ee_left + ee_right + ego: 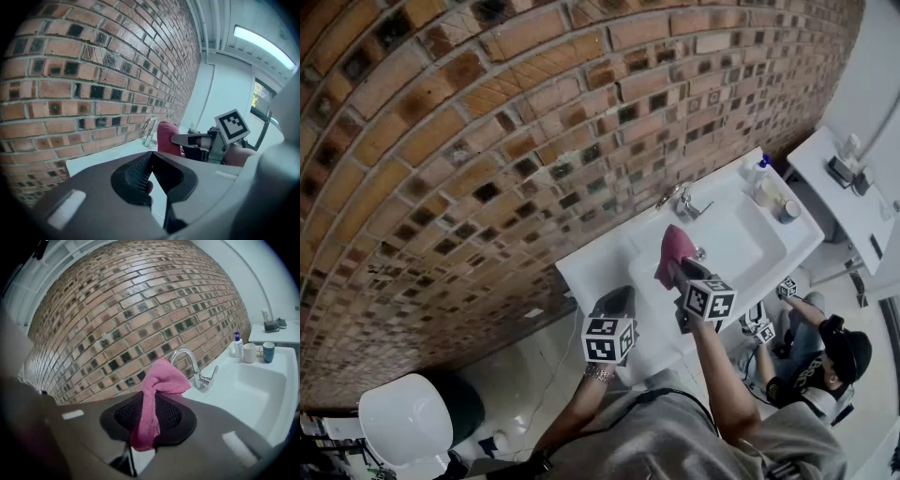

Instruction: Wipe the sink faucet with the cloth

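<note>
A chrome faucet (pixel 680 199) (pixel 194 363) stands at the back of a white sink (pixel 750 248) against the brick wall. A pink cloth (pixel 674 251) (pixel 158 383) is bunched upright and clamped in my right gripper (pixel 679 274) (pixel 152 405), which is shut on it over the basin's near left side, short of the faucet. My left gripper (pixel 617 302) (pixel 150 158) hovers at the sink's left front corner, shut with nothing in it. In the left gripper view the cloth (pixel 168 137) partly hides the faucet (pixel 149 129).
A soap bottle (pixel 758 174) (pixel 238 344) and two cups (pixel 249 352) stand on the sink's right rim. Another person (pixel 825 361) sits low at the right, holding marker cubes. A white round fixture (pixel 408 417) is at the lower left, and a second counter (pixel 853 206) at the far right.
</note>
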### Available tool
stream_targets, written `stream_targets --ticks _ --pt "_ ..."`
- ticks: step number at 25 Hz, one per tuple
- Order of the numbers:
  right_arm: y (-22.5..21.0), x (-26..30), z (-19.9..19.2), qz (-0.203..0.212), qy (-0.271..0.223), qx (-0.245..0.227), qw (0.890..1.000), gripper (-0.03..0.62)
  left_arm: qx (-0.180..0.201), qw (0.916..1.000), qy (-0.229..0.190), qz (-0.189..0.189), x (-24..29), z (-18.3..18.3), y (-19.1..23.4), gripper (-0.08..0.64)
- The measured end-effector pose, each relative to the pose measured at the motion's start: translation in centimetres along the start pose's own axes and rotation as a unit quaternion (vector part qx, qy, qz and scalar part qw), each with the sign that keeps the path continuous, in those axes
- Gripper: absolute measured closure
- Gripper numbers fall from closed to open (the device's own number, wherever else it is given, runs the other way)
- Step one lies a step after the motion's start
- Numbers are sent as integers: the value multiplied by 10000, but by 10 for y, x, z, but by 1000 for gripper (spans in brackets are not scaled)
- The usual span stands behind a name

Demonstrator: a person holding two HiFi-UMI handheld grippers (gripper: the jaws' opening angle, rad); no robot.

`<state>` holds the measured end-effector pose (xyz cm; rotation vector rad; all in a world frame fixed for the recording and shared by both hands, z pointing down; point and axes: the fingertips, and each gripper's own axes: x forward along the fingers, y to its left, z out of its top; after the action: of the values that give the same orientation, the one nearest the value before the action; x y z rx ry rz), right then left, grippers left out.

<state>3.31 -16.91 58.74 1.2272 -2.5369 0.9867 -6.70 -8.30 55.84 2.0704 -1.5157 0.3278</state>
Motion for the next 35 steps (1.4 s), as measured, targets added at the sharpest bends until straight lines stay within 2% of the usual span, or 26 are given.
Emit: stream_targets --ticks 3,7,9,11,14,17,24,27,29,32,34,35 --pt "-21 24 65 -181 -502 5 9986 518 61 9999 -141 -7 4 18 18 540" --pt "-56 52 160 -343 -1128 403 9922 519 5 9994 -347 28 5 42 41 540" --pt "-75 78 188 -406 -1097 594 9914 518 9 9989 -459 65 10 58 53 540" --pt "-89 106 194 -458 -886 803 9918 518 -50 9985 -530 107 13 68 64 541" --pt "-99 142 182 -489 -582 1077 9913 519 -121 9982 -574 136 21 79 75 540" --pt "-92 150 171 -553 -615 982 9917 520 -156 9983 -554 85 32 82 78 541" --pt "-41 154 133 -329 -326 -320 9984 522 -210 9989 -413 -31 56 80 77 541" --pt "-26 164 79 -168 405 -956 9945 522 -164 9992 -357 -81 60 78 72 541" --pt "-36 167 38 -279 887 -1183 9886 522 -151 9994 -312 -93 60 76 70 540" --pt "-60 153 3 -460 1187 -973 9871 522 -159 9994 -293 -73 59 74 71 540" --pt "-71 138 0 -518 1056 -598 9912 522 -210 9994 -286 -12 58 70 77 540" --pt "-78 129 7 -609 839 -354 9940 522 -247 9993 -280 20 58 69 80 540"
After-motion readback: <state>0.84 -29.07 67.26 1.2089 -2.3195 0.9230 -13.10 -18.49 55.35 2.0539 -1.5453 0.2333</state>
